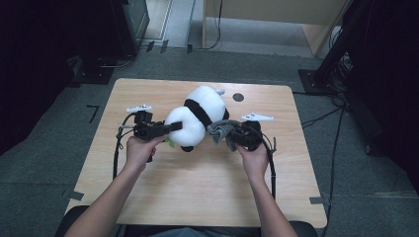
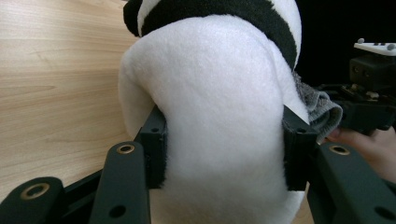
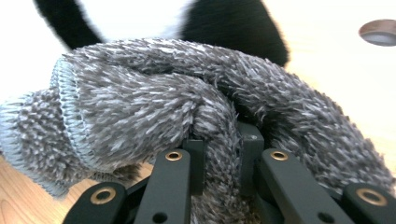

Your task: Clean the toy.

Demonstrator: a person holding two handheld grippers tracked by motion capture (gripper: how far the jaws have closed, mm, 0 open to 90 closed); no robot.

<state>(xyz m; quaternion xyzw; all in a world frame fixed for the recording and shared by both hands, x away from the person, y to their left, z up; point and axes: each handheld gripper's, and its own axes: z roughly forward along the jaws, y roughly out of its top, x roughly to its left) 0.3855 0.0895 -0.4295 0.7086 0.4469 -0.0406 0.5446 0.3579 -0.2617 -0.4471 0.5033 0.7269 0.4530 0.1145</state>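
Wooden table (image 1: 197,187) on grey carpet (image 1: 44,163)

A light wooden table (image 1: 197,197) with rounded corners carries the scene. The plush panda (image 1: 200,116) lies on it near the middle. A small dark round spot (image 1: 238,97) sits just beyond the panda, toward the far edge.

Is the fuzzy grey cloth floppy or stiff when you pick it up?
Probably floppy: the grey cloth bunches and droops in folds around the right gripper fingers. It looks light and fluffy, so likely not slippery. It should squash easily against the panda toy.
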